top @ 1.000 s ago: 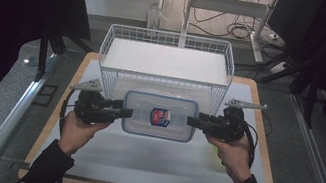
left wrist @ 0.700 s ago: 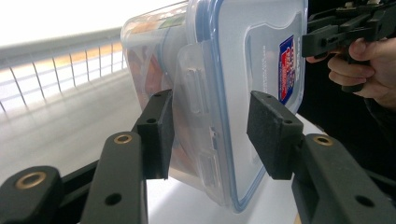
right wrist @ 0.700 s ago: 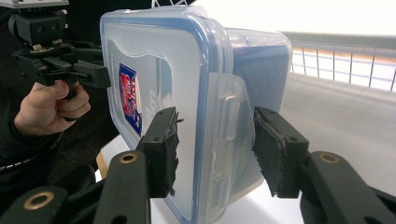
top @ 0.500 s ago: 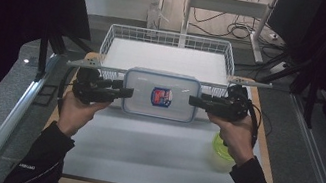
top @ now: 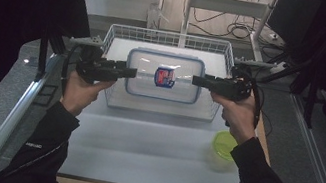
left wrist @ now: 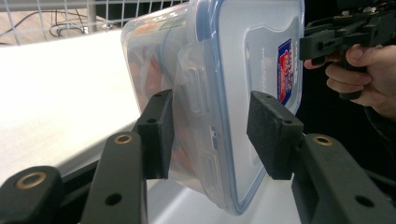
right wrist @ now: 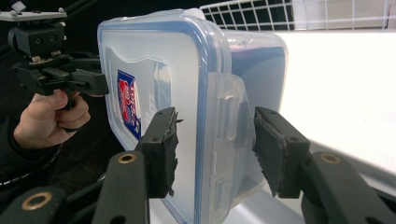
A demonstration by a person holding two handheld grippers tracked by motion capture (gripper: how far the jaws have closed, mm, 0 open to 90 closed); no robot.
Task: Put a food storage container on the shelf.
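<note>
1. A clear rectangular plastic food container with a blue-rimmed snap lid and a red-and-blue label (top: 164,76) hangs in the air, carried between the two claws above the front part of a white wire basket (top: 124,39).
2. The left claw (top: 129,71) grips the container's left short end; in the left gripper view its two black pads (left wrist: 159,133) stand on either side of the clear lid latch (left wrist: 196,93), pressing on the box wall and lid edge.
3. The right claw (top: 198,81) grips the opposite short end; in the right gripper view its pads (right wrist: 161,149) clamp across the latch (right wrist: 229,119) on that side.
4. Both claws are therefore clenched on the container, which sits level in the high view with its lid facing up.
5. Orange contents show dimly through the container's wall in the left gripper view; what they are cannot be told.
6. The wire basket stands at the far side of the white counter (top: 140,153).
7. A small round yellow-green lid-like disc (top: 225,144) lies on the counter near its right edge, well apart from the container, just beside the person's right forearm.
</note>
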